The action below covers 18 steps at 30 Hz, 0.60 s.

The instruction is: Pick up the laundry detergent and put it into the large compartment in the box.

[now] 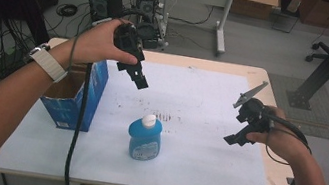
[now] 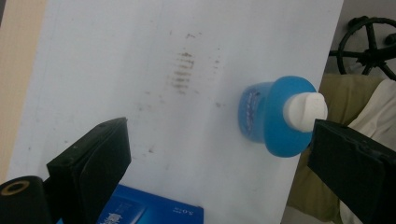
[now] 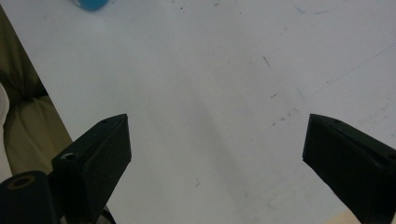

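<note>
A blue bottle [image 1: 145, 140] with a white cap stands upright near the front middle of the white mat [image 1: 201, 103]. My left gripper [image 1: 136, 76] hangs in the air above and behind it, beside the box, jaws wide apart and empty. In the left gripper view the bottle [image 2: 280, 116] lies ahead, near the right jaw, untouched. My right gripper [image 1: 236, 135] hovers over the mat's right side, well clear of the bottle. Its jaws stand open over bare mat [image 3: 210, 93], and a sliver of the bottle [image 3: 91, 3] peeks in at the top edge.
An open blue cardboard box [image 1: 76, 95] stands on the table's left edge; its corner [image 2: 149, 212] shows under my left gripper. A smudged dark patch [image 1: 163, 116] marks the mat behind the bottle. Cables trail from both grippers over the table's front edge.
</note>
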Each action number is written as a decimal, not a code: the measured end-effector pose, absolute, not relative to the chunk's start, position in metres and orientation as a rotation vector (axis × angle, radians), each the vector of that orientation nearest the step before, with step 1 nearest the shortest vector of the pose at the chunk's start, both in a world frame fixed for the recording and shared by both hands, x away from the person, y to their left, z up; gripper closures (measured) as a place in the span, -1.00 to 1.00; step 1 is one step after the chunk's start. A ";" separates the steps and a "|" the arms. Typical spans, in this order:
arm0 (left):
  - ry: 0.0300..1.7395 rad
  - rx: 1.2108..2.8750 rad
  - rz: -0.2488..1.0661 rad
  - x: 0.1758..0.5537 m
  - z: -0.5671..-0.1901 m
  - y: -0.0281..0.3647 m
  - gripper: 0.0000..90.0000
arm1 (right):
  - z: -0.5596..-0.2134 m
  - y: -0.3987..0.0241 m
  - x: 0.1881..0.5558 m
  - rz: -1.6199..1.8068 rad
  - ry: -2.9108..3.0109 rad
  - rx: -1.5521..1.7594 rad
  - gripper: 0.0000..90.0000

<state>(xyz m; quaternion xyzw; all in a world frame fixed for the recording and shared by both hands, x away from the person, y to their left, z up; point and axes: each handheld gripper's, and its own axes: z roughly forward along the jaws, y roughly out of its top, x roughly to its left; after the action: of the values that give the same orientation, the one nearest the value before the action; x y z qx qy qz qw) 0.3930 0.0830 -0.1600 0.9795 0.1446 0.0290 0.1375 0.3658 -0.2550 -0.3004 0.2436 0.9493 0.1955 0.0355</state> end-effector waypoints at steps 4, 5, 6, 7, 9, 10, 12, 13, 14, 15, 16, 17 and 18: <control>0.424 2.831 0.091 0.387 -0.157 0.082 -0.84 | -0.303 -0.252 0.366 0.590 2.928 0.735 -0.82; 0.426 2.832 0.090 0.387 -0.157 0.082 -0.84 | -0.302 -0.252 0.366 0.593 2.927 0.731 -0.82; 0.427 2.835 0.087 0.386 -0.157 0.081 -0.84 | -0.302 -0.252 0.366 0.596 2.925 0.731 -0.82; 0.428 2.837 0.087 0.386 -0.157 0.081 -0.84 | -0.302 -0.252 0.366 0.596 2.924 0.731 -0.82; 0.430 2.837 0.093 0.386 -0.157 0.081 -0.84 | -0.302 -0.251 0.366 0.596 2.926 0.727 -0.82; 0.430 2.837 0.093 0.386 -0.157 0.081 -0.84 | -0.302 -0.251 0.366 0.596 2.926 0.727 -0.82; 0.435 2.839 0.095 0.387 -0.157 0.080 -0.83 | -0.302 -0.250 0.366 0.598 2.929 0.723 -0.82; 0.436 2.839 0.094 0.387 -0.157 0.081 -0.83 | -0.301 -0.249 0.366 0.598 2.928 0.723 -0.82; 0.436 2.839 0.094 0.387 -0.157 0.081 -0.83 | -0.301 -0.249 0.366 0.598 2.928 0.723 -0.82; 0.440 2.842 0.090 0.387 -0.157 0.081 -0.83 | -0.301 -0.249 0.366 0.601 2.928 0.721 -0.82; 0.440 2.842 0.090 0.387 -0.157 0.081 -0.83 | -0.301 -0.249 0.366 0.601 2.928 0.721 -0.82; 0.438 2.841 0.092 0.387 -0.157 0.081 -0.83 | -0.301 -0.250 0.366 0.599 2.930 0.724 -0.82; 0.440 2.837 0.092 0.386 -0.157 0.081 -0.83 | -0.301 -0.250 0.366 0.599 2.930 0.724 -0.82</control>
<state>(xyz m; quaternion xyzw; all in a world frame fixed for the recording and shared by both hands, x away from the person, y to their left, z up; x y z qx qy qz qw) 0.3861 0.0814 -0.1570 0.9787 0.1519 0.0317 0.1342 0.3665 -0.2498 -0.3015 0.2352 0.9517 0.1946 0.0325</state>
